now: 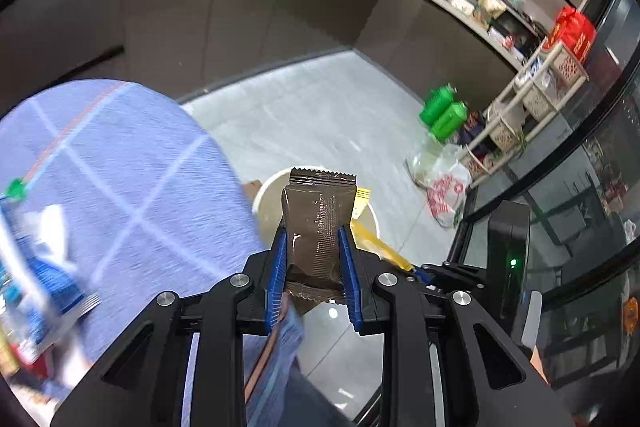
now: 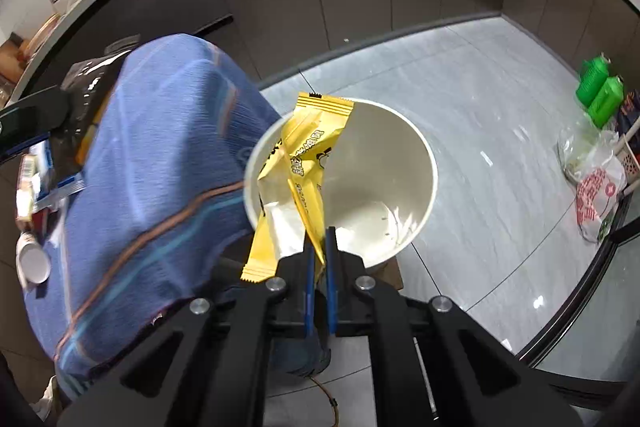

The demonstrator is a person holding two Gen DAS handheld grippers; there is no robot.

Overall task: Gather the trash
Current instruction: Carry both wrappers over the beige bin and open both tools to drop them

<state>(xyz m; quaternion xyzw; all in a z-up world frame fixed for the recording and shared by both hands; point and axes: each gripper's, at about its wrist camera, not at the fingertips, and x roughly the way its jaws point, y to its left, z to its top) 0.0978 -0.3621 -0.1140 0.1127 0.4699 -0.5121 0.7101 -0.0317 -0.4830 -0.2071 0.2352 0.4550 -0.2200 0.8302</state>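
My left gripper (image 1: 313, 241) is shut on a brown snack wrapper (image 1: 320, 223) and holds it upright above a white round bin (image 1: 266, 195) on the floor. My right gripper (image 2: 318, 243) is shut on a torn yellow wrapper (image 2: 310, 163), which hangs over the near rim of the white bin (image 2: 400, 171). The bin's inside looks empty. The yellow wrapper (image 1: 362, 203) also shows behind the brown one in the left wrist view.
A table with a blue checked cloth (image 1: 120, 179) (image 2: 160, 167) stands left of the bin, with packets (image 2: 36, 187) and a small white cup (image 2: 34, 261) on it. Green bottles (image 1: 442, 111), a plastic bag (image 1: 444, 193) and a rack (image 1: 532, 95) sit at the right by a glass door.
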